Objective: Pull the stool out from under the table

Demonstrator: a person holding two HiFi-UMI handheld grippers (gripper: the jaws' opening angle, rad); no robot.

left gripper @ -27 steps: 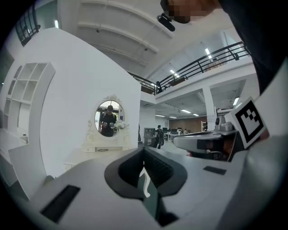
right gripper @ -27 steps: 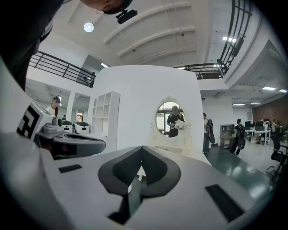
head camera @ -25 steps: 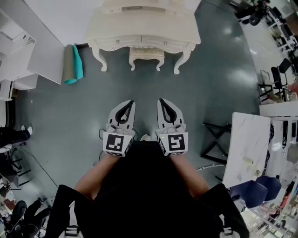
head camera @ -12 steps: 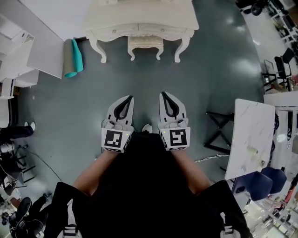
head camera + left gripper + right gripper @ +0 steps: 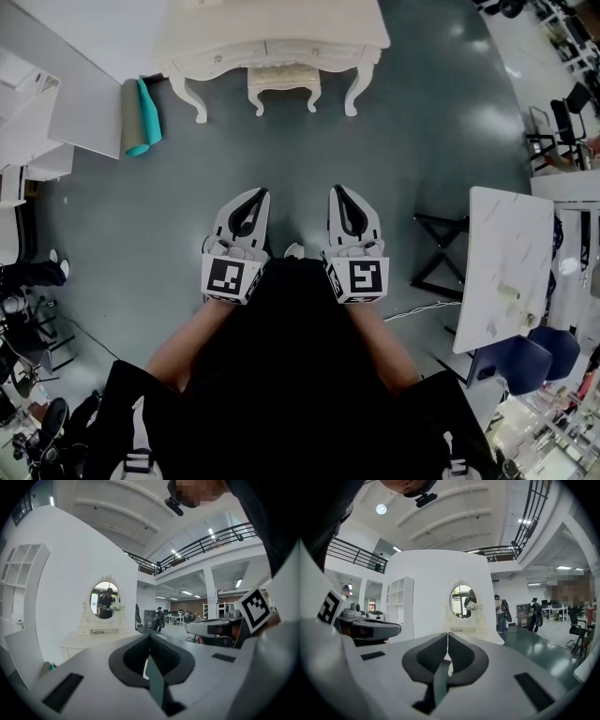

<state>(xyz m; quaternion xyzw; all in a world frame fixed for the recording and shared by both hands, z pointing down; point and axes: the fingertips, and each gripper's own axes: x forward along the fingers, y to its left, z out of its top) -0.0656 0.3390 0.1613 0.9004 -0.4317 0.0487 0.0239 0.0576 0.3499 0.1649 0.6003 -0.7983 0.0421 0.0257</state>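
A cream dressing table (image 5: 272, 42) stands against the far wall at the top of the head view. The matching cream stool (image 5: 283, 81) is tucked under it between the front legs; only its front edge and two legs show. My left gripper (image 5: 262, 193) and right gripper (image 5: 336, 189) are side by side over the grey floor, well short of the stool and pointing at it. Both are shut with nothing in them. The left gripper (image 5: 150, 635) looks at the table's oval mirror (image 5: 105, 600). Past the right gripper (image 5: 447, 634) the same mirror (image 5: 461, 601) shows.
A teal rolled mat (image 5: 147, 114) and a white board (image 5: 86, 105) lie left of the table. To the right stand a white marble-look table (image 5: 511, 262), a black folding stand (image 5: 439, 264) and blue chairs (image 5: 525, 361). White shelving (image 5: 23, 94) fills the left edge.
Both grippers have moved a little forward over the floor toward the dressing table, which has slid up and left in the head view. Both jaws stay shut.
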